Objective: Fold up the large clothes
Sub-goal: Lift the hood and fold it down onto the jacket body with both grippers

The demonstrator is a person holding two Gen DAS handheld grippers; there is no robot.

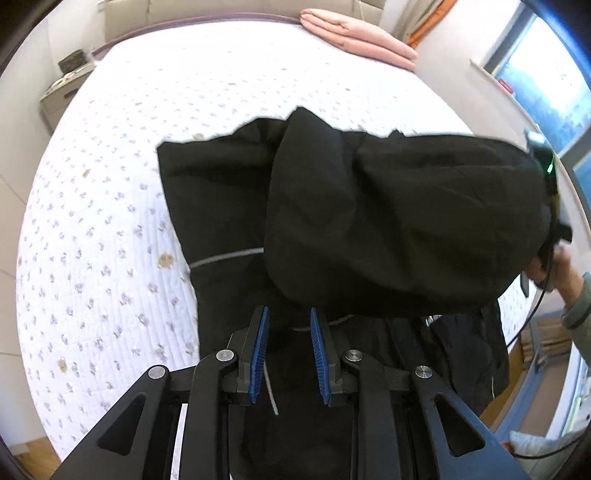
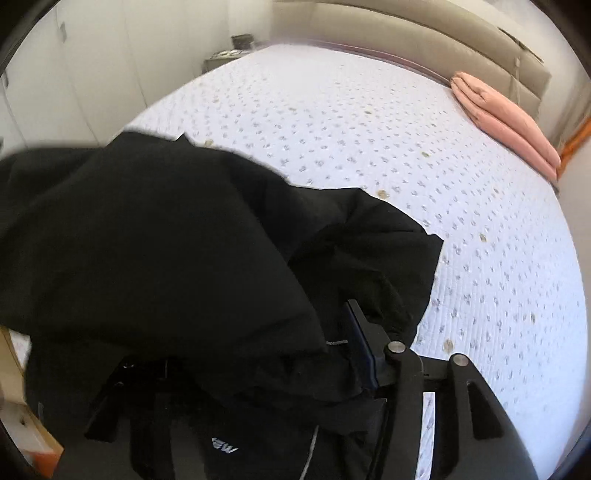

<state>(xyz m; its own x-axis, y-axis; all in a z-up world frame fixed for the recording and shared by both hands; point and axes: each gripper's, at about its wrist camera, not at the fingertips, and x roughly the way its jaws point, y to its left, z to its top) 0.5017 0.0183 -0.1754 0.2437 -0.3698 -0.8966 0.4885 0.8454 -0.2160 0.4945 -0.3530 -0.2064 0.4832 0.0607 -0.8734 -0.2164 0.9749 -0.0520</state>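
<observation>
A large black garment (image 1: 369, 221) lies partly on the white flowered bed (image 1: 110, 221), with a grey drawstring across it. My left gripper (image 1: 288, 325) hovers over its near part with blue pads (image 1: 258, 350) apart and nothing between them. A bunched fold of the garment is lifted toward the right, where my right gripper's body and the hand show at the frame edge. In the right wrist view the garment (image 2: 166, 240) drapes over my right gripper (image 2: 325, 350). Only its right finger (image 2: 360, 343) shows; the left one is hidden by cloth.
A folded pink blanket (image 1: 354, 33) lies at the bed's far corner, also in the right wrist view (image 2: 506, 122). A nightstand (image 1: 62, 88) stands at the far left. A window (image 1: 546, 85) is on the right. Wood floor shows past the bed's near edge.
</observation>
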